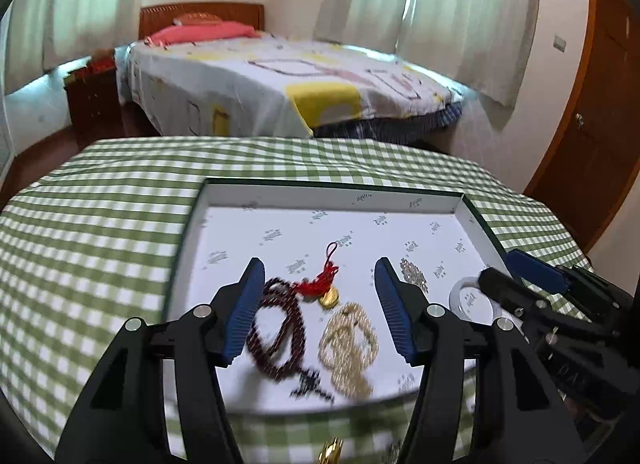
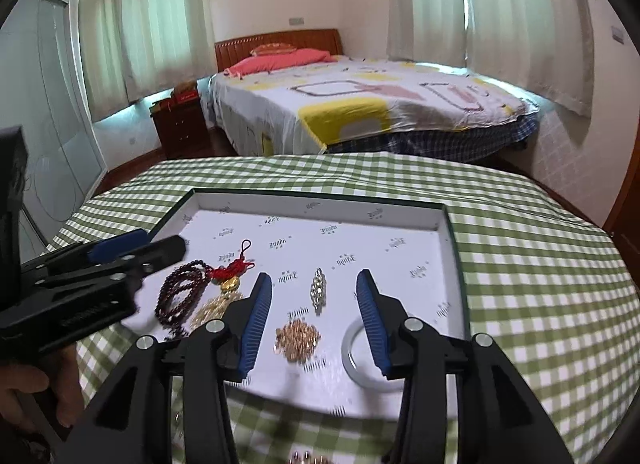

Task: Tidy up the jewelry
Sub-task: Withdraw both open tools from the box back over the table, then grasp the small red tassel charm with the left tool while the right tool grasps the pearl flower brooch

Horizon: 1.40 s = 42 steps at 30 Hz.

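Left tongs [image 1: 320,300] spread wide, nothing held, hovering over the near-left part of the tray [image 1: 332,190]. Between its 2 blue pads [image 1: 244,308]: dark red bead string [image 1: 276,328], red knot charm with gold pendant [image 1: 326,284], pale gold chain pile [image 1: 350,348], all lying on the tray floor, no contact visible.

Right tongs [image 2: 316,312] also wide apart, empty, over the near-right part of the tray. Between its fingers: silver bead bracelet [image 2: 319,290] and rose-gold chain heap [image 2: 298,338]. White bangle [image 2: 360,360] lies at the tray's near-right corner, partly hidden behind the right finger; contact unclear.

Tray sits on the green checked counter [image 2: 520,264]. More gold pieces [image 1: 332,450] on the counter just in front of the tray, blurred.
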Each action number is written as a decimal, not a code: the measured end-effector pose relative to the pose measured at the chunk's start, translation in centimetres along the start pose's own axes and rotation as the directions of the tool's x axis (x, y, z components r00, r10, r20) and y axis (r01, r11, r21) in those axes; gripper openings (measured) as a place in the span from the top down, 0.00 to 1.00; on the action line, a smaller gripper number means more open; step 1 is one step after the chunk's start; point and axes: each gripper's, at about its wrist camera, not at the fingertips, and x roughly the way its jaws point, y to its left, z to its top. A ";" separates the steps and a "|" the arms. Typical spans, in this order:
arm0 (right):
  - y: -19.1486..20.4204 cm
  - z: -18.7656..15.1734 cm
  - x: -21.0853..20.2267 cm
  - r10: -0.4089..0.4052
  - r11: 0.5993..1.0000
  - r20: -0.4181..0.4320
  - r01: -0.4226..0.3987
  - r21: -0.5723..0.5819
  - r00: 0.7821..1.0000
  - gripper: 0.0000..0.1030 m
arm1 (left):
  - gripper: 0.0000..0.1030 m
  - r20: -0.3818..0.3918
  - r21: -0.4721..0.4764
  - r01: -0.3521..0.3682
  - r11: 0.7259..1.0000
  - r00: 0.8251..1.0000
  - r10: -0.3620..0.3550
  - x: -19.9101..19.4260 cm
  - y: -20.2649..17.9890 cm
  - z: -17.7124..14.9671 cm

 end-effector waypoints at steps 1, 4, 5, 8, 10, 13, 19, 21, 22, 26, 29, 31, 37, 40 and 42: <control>0.0 -0.3 -0.5 -0.003 1.000 0.004 0.003 0.002 1.000 0.57 | 0.46 0.010 -0.001 -0.005 1.000 1.000 0.005 -0.8 0.0 -0.4; 0.1 -1.3 -1.8 -0.015 1.000 0.013 0.015 0.007 1.000 0.57 | 0.46 0.028 0.011 -0.013 1.000 1.000 0.013 -2.5 0.0 -1.6; 0.1 -1.8 -2.3 -0.018 1.000 0.013 0.018 0.007 1.000 0.57 | 0.46 0.032 0.017 -0.015 1.000 0.999 0.015 -2.9 -0.1 -1.9; 0.1 -3.1 -3.1 -0.022 1.000 0.004 0.022 0.009 1.000 0.57 | 0.46 0.038 0.052 -0.029 0.998 0.999 0.027 -4.2 -0.4 -3.4; 0.1 -4.0 -3.4 -0.025 1.000 -0.004 0.025 0.012 1.000 0.57 | 0.47 0.030 0.074 -0.029 0.997 0.999 0.027 -4.6 -0.7 -4.6; 0.1 -5.6 -4.0 -0.023 0.999 -0.018 0.024 0.025 1.000 0.57 | 0.48 0.002 0.082 -0.020 0.996 1.000 0.020 -4.6 -0.8 -6.2; -0.1 -7.9 -4.5 -0.025 0.999 -0.051 0.027 0.037 0.998 0.57 | 0.55 -0.079 0.080 -0.030 0.996 0.996 0.036 -3.5 -0.3 -8.9; -0.1 -8.8 -4.5 -0.025 0.999 -0.065 0.028 0.038 0.998 0.57 | 0.56 -0.092 0.058 -0.022 0.998 0.995 0.027 -3.3 -0.1 -8.9; -0.1 -9.1 -4.6 -0.026 0.999 -0.069 0.028 0.038 0.997 0.57 | 0.56 -0.098 0.051 -0.019 0.999 0.995 0.024 -3.2 0.1 -8.9; -0.3 -9.9 -4.5 -0.027 0.998 -0.089 0.031 0.046 0.996 0.57 | 0.57 -0.146 0.039 -0.016 0.999 0.989 0.022 -2.6 0.4 -9.5; -0.3 -10.1 -4.5 -0.029 0.998 -0.093 0.033 0.046 0.995 0.57 | 0.62 -0.172 0.040 -0.001 0.999 0.985 0.008 -2.5 0.3 -9.9; -0.3 -10.2 -4.4 -0.028 0.998 -0.095 0.033 0.046 0.995 0.57 | 0.62 -0.189 0.042 0.008 0.999 0.982 0.000 -2.3 0.1 -10.1; -0.4 -10.5 -4.1 -0.031 0.998 -0.107 0.036 0.049 0.994 0.57 | 0.76 -0.202 0.034 0.021 0.999 0.979 -0.014 -2.1 0.3 -10.3; -0.4 -10.6 -4.0 -0.031 0.998 -0.112 0.037 0.050 0.993 0.57 | 0.88 -0.206 0.035 0.028 0.999 0.978 -0.021 -2.1 0.3 -10.3; -0.4 -10.6 -3.8 -0.030 0.998 -0.119 0.036 0.049 0.992 0.57 | 0.89 -0.205 0.031 0.029 0.999 0.979 -0.022 -2.1 0.3 -10.3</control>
